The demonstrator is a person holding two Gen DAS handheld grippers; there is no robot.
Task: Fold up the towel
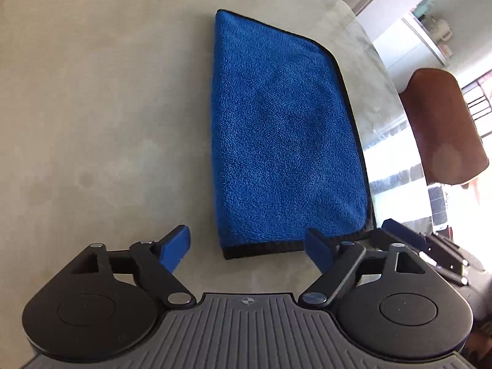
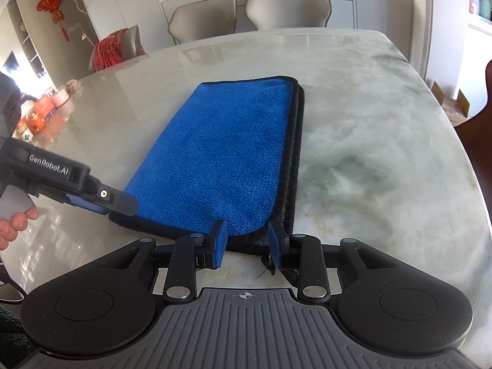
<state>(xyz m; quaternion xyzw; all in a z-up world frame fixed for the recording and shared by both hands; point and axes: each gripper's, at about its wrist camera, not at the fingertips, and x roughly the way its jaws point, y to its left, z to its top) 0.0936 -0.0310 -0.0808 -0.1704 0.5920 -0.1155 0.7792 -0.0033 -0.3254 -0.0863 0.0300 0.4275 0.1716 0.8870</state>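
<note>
The left gripper (image 1: 247, 246) stands wide open and empty above the near hem; the right gripper (image 2: 247, 240), partly open, straddles the near right corner without pinching it. The blue plush microfibre towel with black edging (image 2: 221, 150) lies folded into a narrow rectangle on the pale marble table (image 2: 384, 141). It looks light, soft and limp; the 2 near corners offer the best hold.

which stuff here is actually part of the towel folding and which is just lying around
Part of the job:
- blue towel, folded, lying flat on the marble table
- left claw, open, at the towel's near edge
- right claw, slightly open at the towel's near corner

Just lying about:
- small jars at the table's far left
- grey chairs
- red knot ornament
</note>
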